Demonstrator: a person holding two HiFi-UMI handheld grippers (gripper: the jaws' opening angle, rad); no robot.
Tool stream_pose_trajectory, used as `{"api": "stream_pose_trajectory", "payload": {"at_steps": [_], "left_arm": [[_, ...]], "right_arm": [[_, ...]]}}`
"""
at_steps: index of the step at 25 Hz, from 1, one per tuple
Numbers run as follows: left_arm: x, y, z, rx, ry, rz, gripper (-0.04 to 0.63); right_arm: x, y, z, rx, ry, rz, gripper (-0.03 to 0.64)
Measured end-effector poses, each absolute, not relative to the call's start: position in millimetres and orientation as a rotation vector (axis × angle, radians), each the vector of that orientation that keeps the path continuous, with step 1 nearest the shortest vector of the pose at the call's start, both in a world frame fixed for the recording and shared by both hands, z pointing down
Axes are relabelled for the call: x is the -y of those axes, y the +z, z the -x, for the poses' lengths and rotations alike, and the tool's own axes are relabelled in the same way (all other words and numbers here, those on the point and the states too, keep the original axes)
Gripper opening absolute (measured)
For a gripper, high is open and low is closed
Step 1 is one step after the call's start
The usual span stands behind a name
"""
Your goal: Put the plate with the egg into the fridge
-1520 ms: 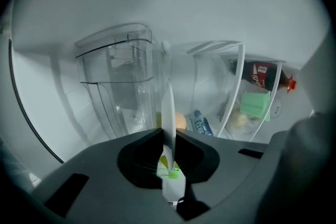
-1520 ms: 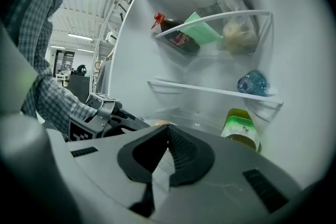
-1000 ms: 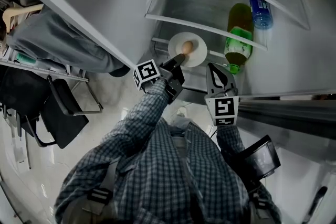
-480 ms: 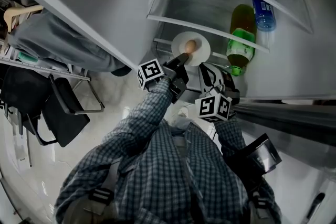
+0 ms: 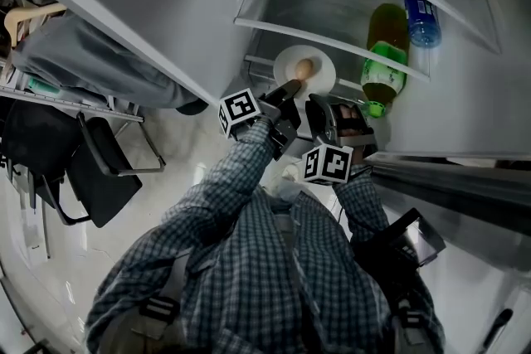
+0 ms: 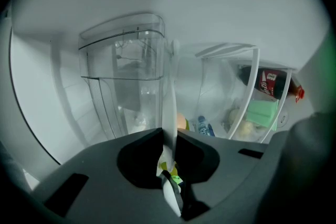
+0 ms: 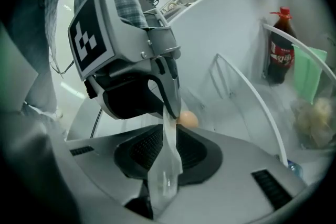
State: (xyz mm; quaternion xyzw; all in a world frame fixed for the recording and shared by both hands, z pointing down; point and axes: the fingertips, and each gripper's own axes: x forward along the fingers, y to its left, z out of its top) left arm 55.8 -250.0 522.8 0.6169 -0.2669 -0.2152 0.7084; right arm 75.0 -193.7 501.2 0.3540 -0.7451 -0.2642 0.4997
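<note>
The plate [image 5: 320,60] hangs in the air at the mouth of the open fridge [image 5: 465,95], gripped from two sides, with the brown egg [image 5: 304,68] lying near its middle. The left gripper [image 5: 288,89] comes at it from the near left, and in the left gripper view its jaws are clenched on the rim, the plate showing edge-on as a thin white blade between them with the egg just past it. The right gripper [image 5: 319,104] sits close beside the left one at the near right. In the right gripper view its jaws are likewise clamped on the plate's edge, with the left gripper biting the rim just opposite and the egg just past the two. From the head view the plate lies just in front of and under a white shelf edge [image 5: 332,44]. A green bottle [image 5: 382,54] lies on its side to the right of the plate, and a blue-capped bottle [image 5: 422,16] lies further back beyond it. Deeper in the fridge the gripper views show a clear plastic drawer [image 6: 123,68], a dark cola bottle [image 7: 277,52] with a red cap and a pale green packet [image 7: 307,78] beside it. Checked sleeves [image 5: 241,178] run down from both grippers to the person.
</note>
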Motion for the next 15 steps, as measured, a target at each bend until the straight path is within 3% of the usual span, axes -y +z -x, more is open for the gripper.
{"api": "stream_pose_trajectory", "payload": {"at_steps": [15], "left_arm": [[249.0, 517.6, -58.5, 0.555, -0.492, -1.393, 0.038]], "right_arm": [[200.5, 507.6, -75.4, 1.66, -0.746, -0.823, 0.028]]}}
